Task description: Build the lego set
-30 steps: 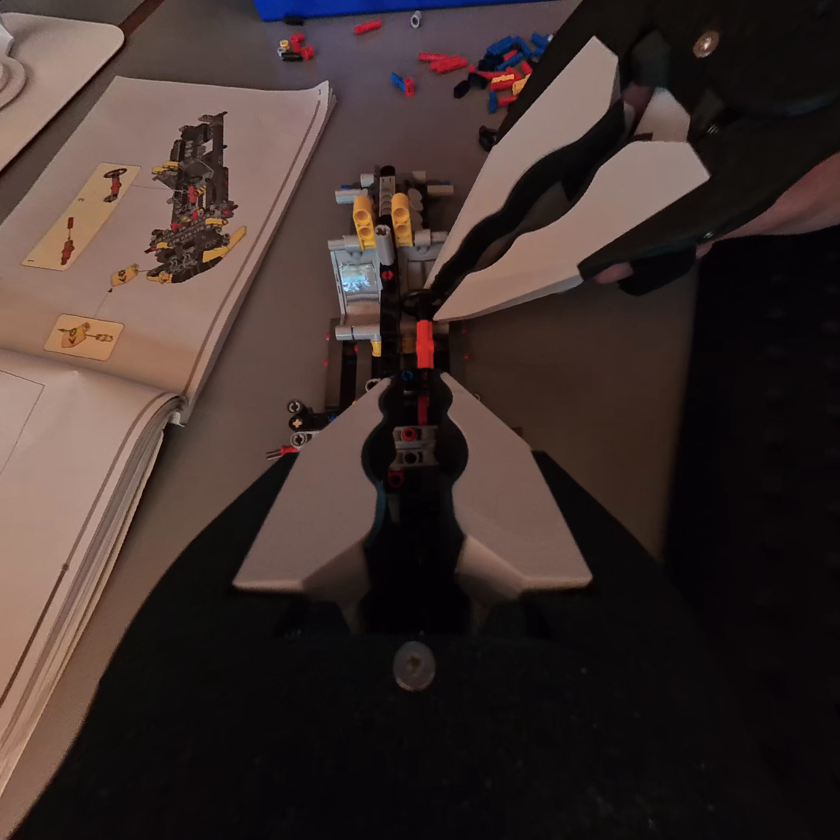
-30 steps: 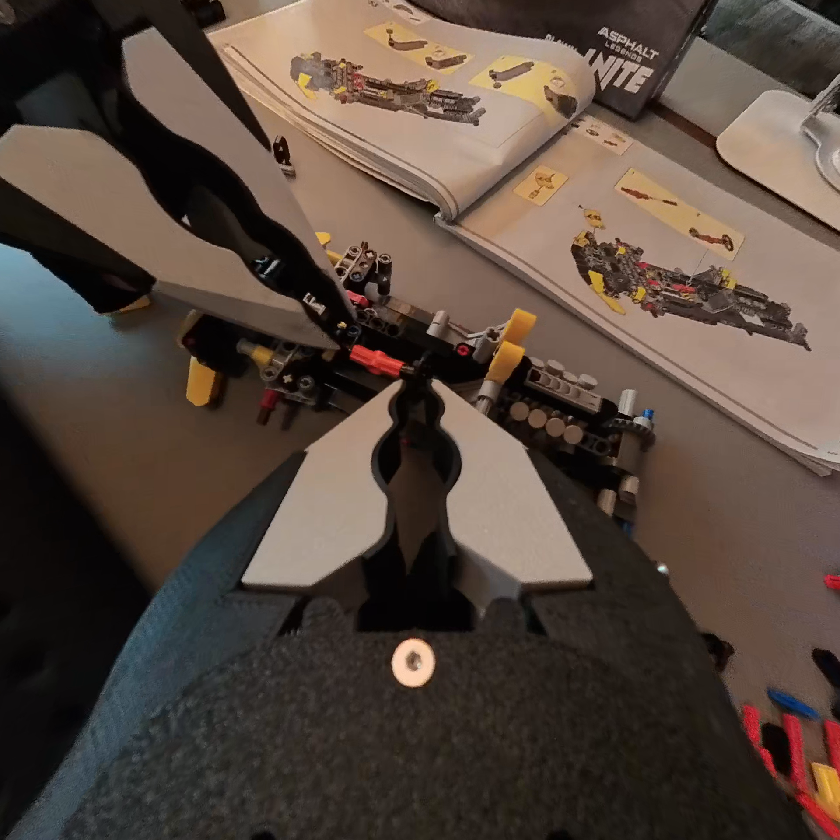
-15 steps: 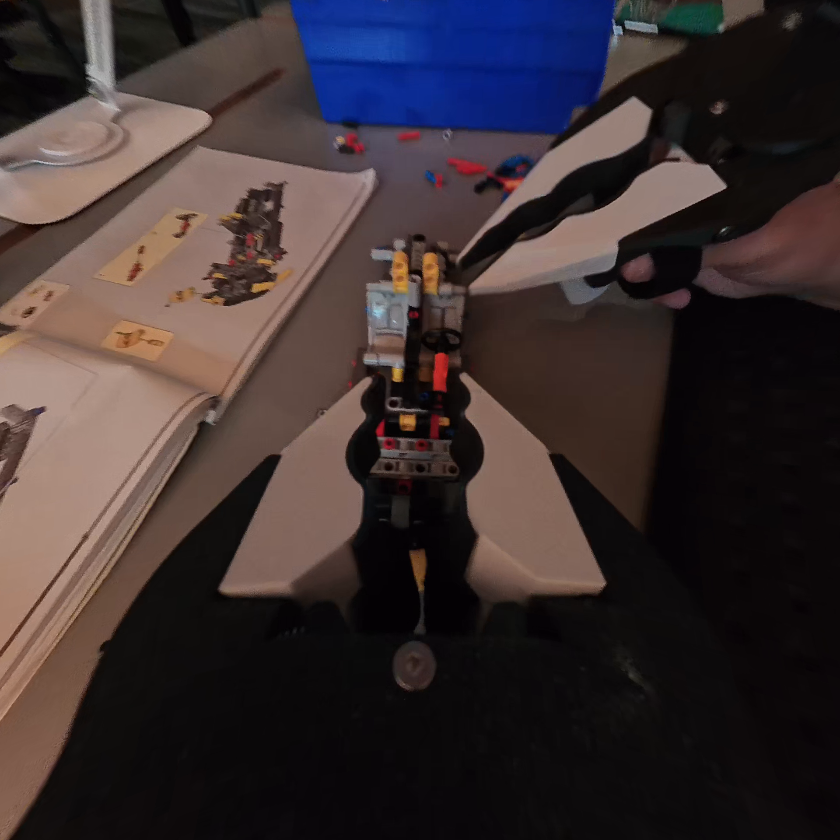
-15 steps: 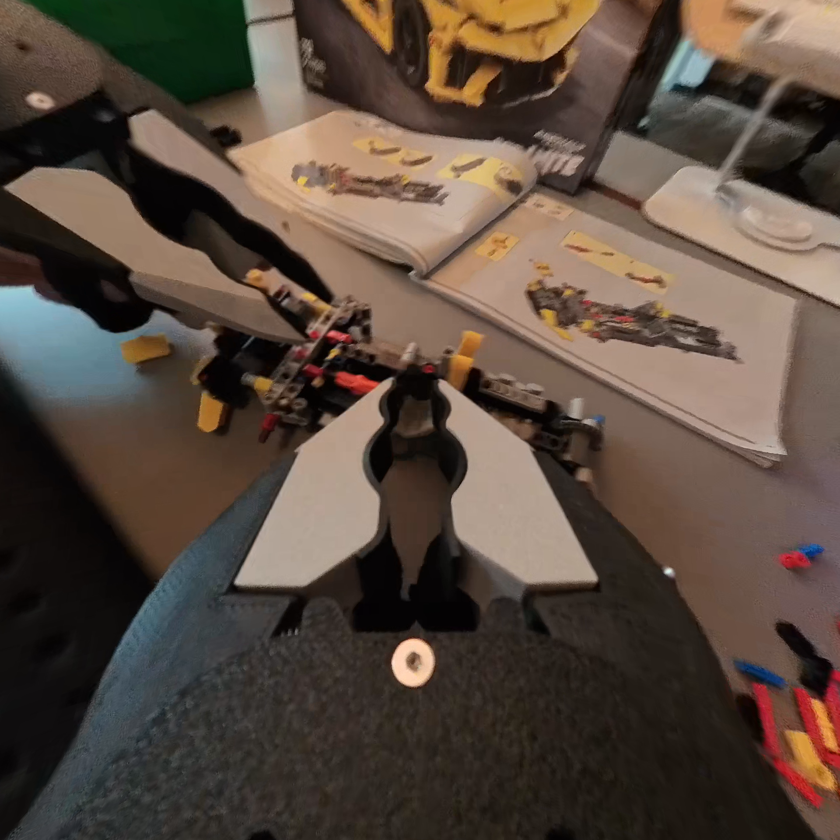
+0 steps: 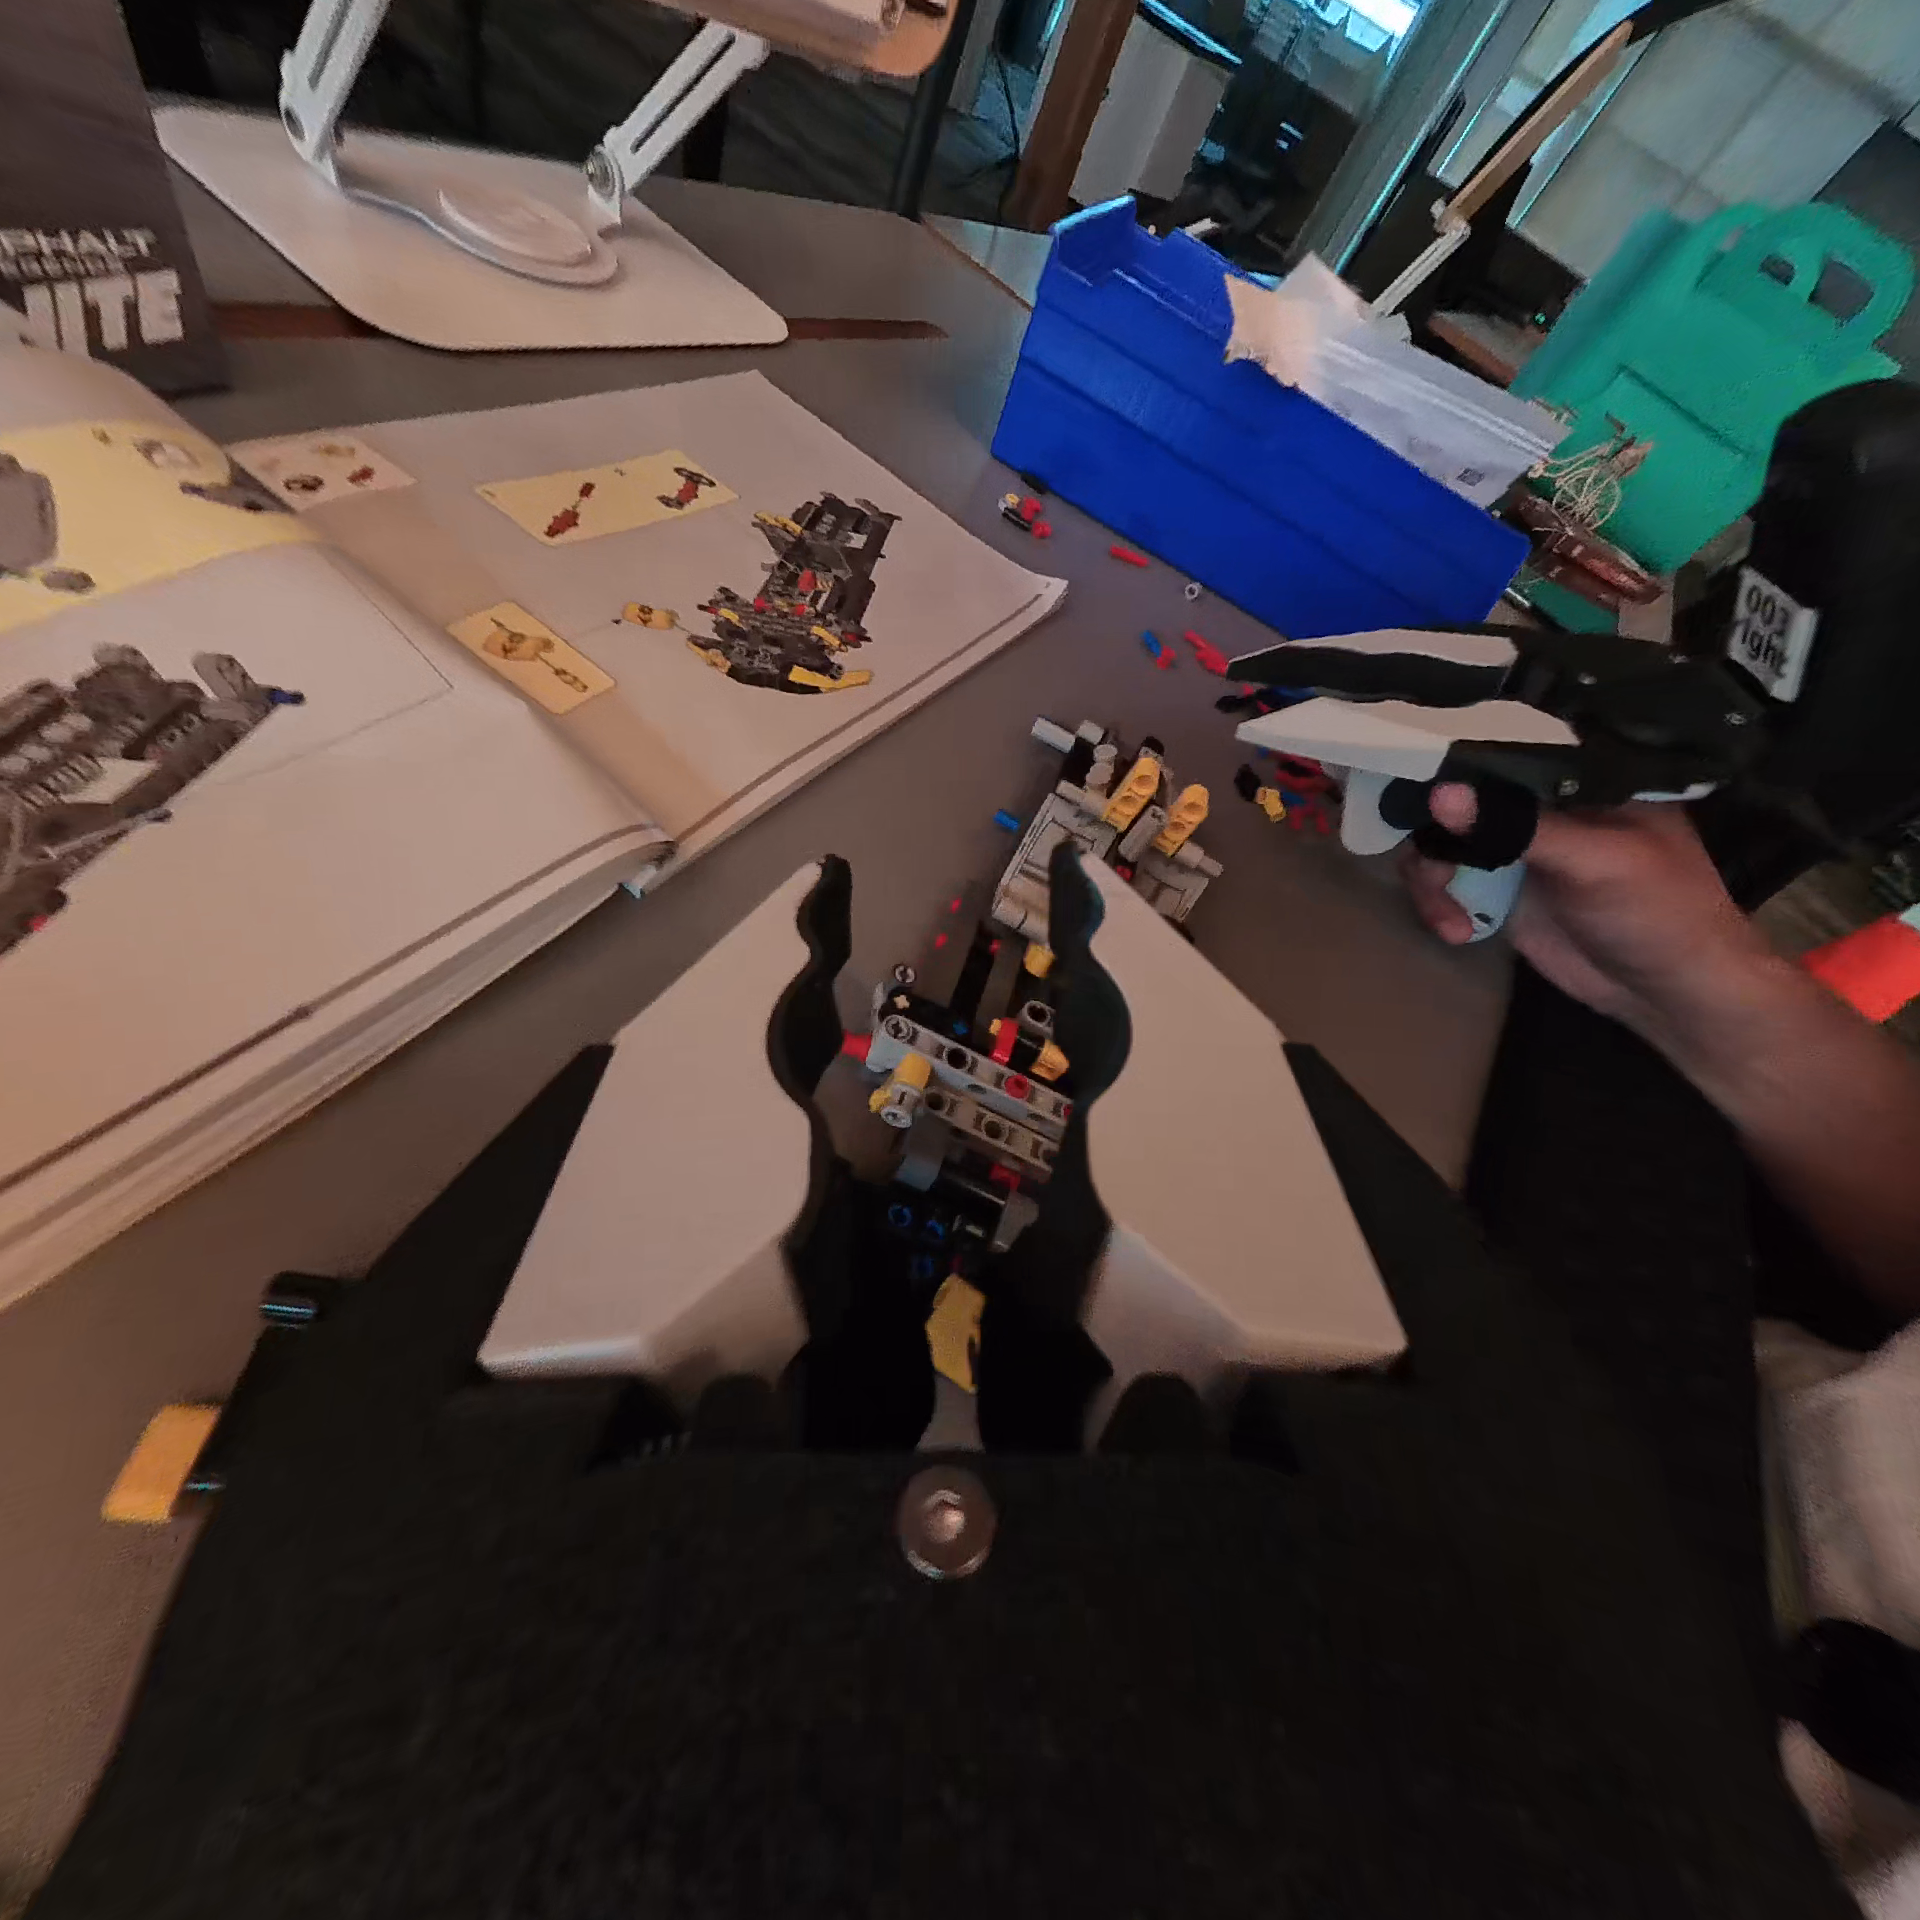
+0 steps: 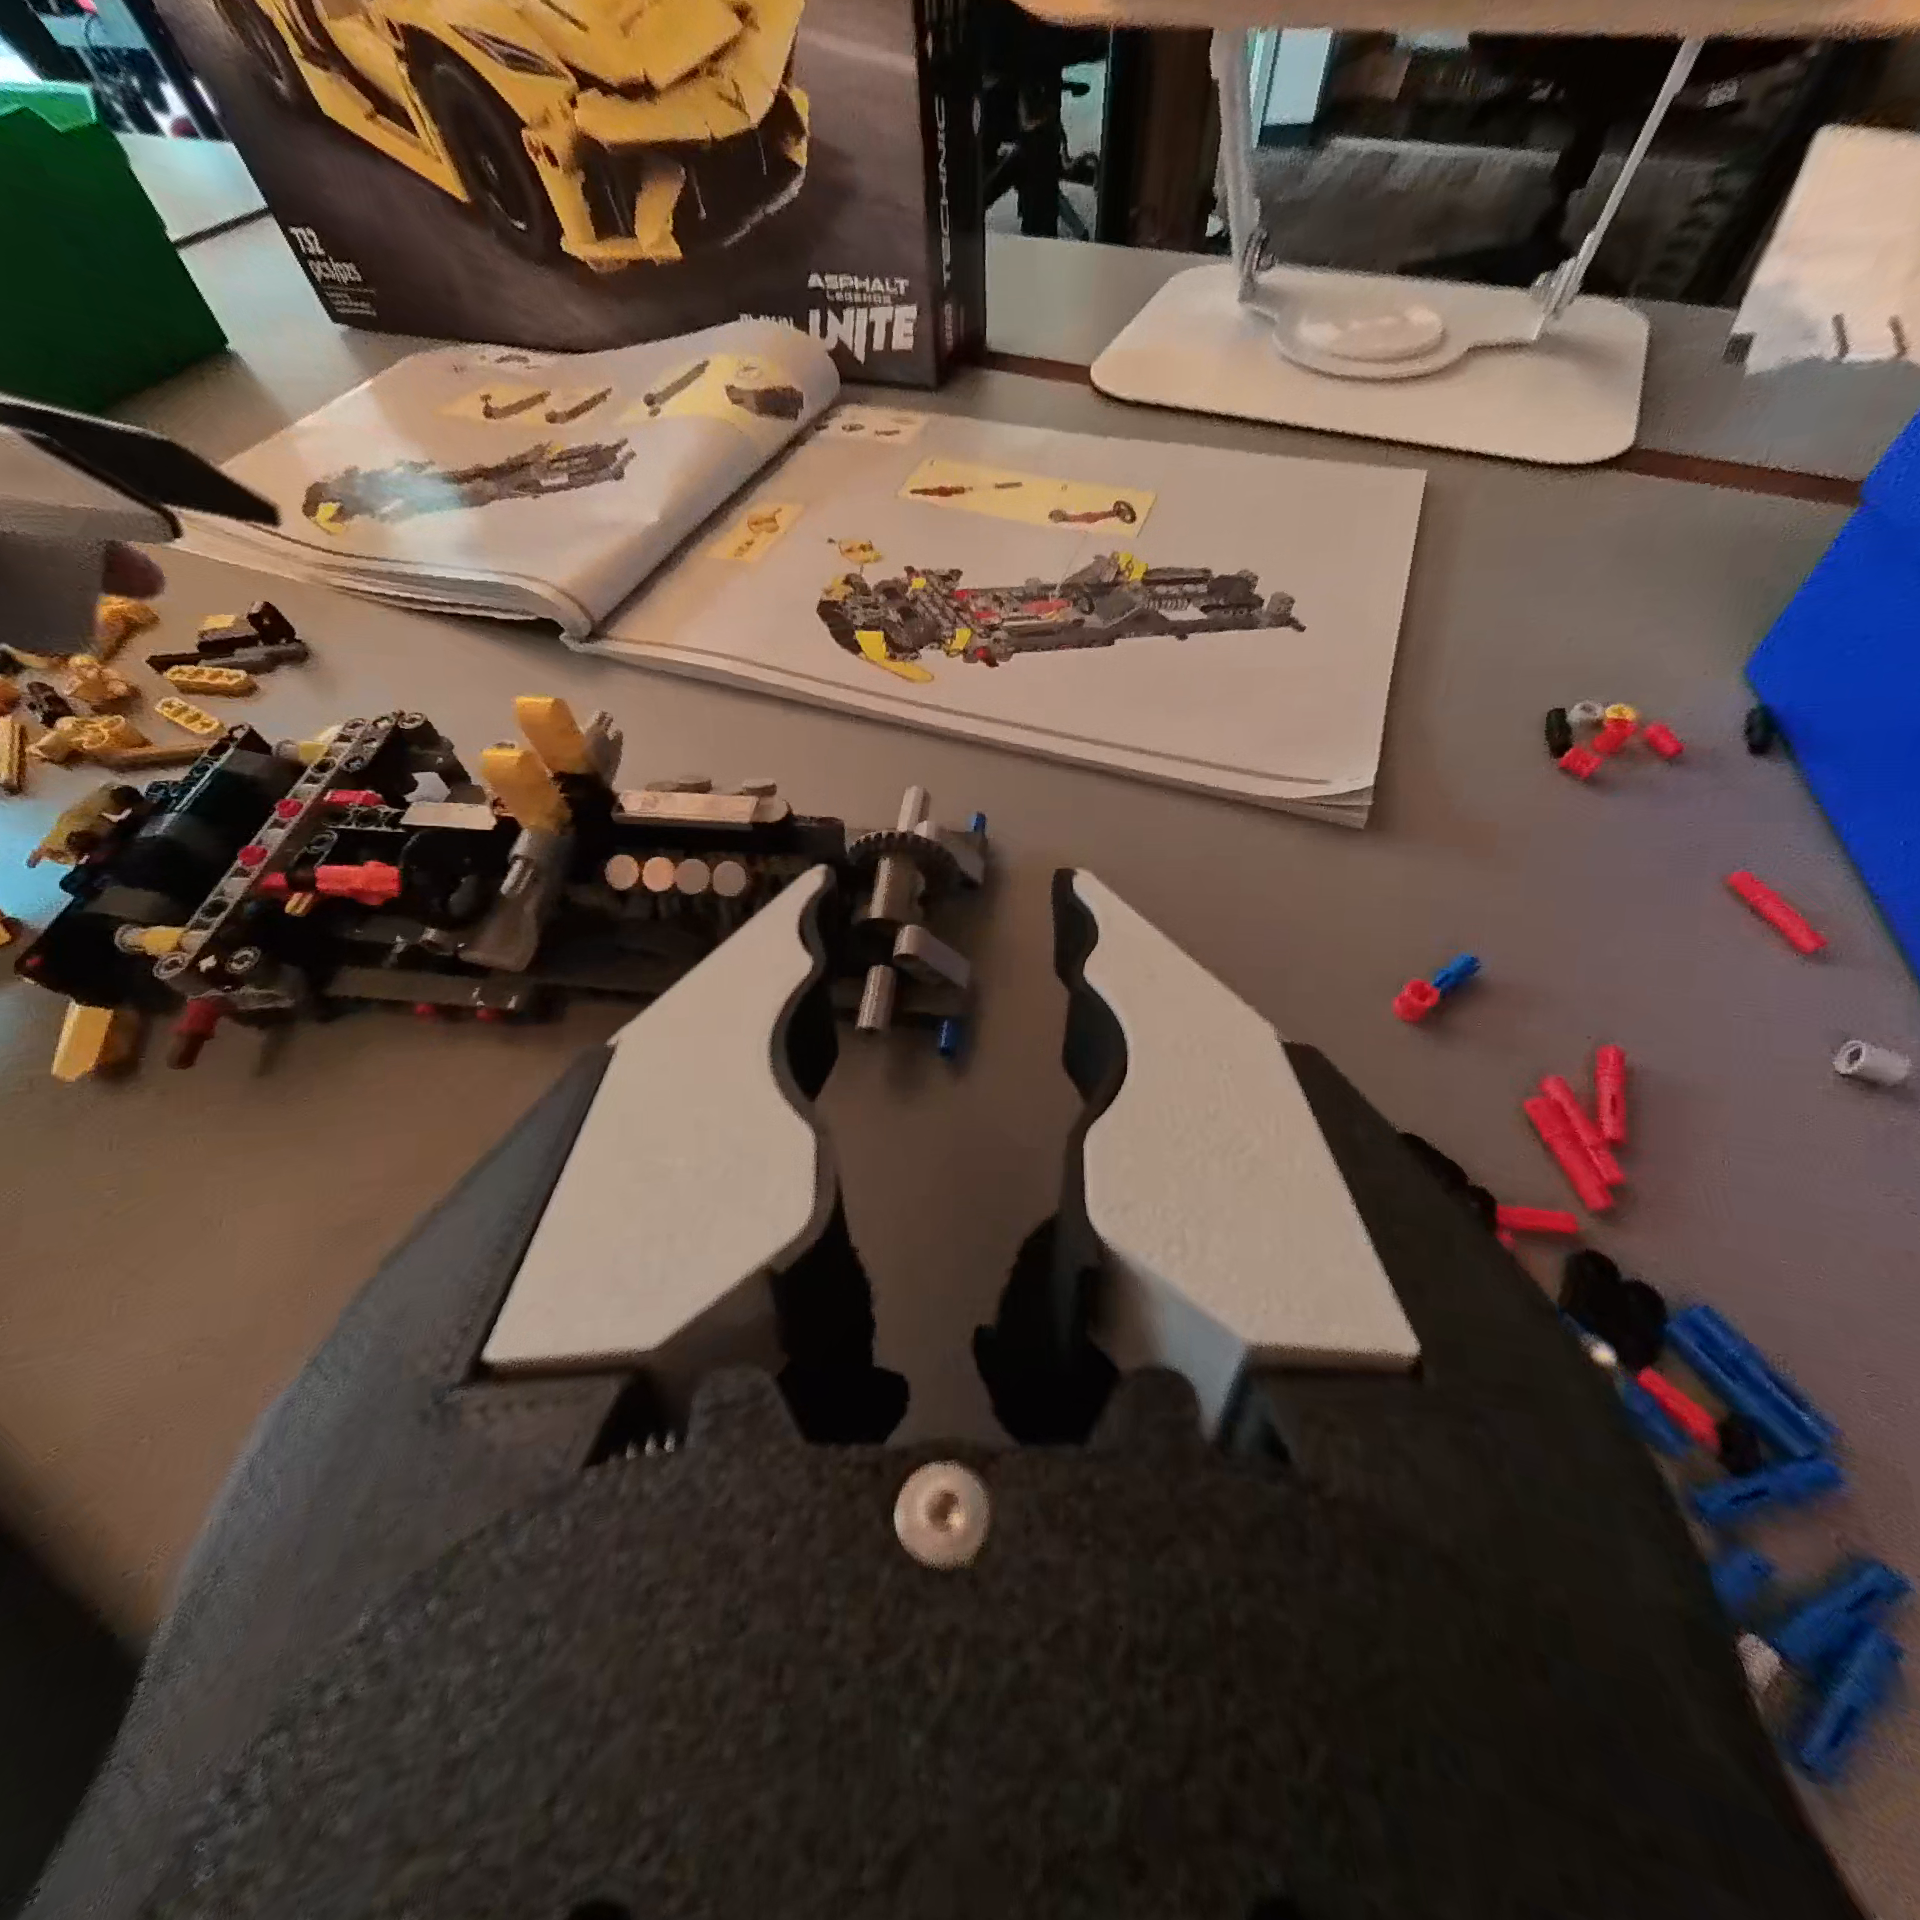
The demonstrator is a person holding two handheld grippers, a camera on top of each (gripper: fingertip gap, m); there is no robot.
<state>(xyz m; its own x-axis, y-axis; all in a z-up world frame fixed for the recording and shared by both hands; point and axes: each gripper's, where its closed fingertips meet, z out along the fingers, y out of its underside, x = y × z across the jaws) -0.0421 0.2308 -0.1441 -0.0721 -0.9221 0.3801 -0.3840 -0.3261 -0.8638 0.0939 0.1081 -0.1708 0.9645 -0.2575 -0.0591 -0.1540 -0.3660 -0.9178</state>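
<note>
Left tool (image 5: 940, 883) spread wide above lego chassis (image 5: 977, 1070) at frame centre; right tool (image 6: 940, 894) likewise agape, empty, angled down over grey table (image 6: 1195, 914).

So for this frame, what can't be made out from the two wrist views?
- Near end of the lego chassis: left wrist view, hidden behind the left gripper and its black body.
- Left gripper in right wrist view: cut off by the left edge.
- Contents of the blue bin: left wrist view, blurred, covered by white paper.
- Loose pins: right wrist view, blurred near the edge.
</note>
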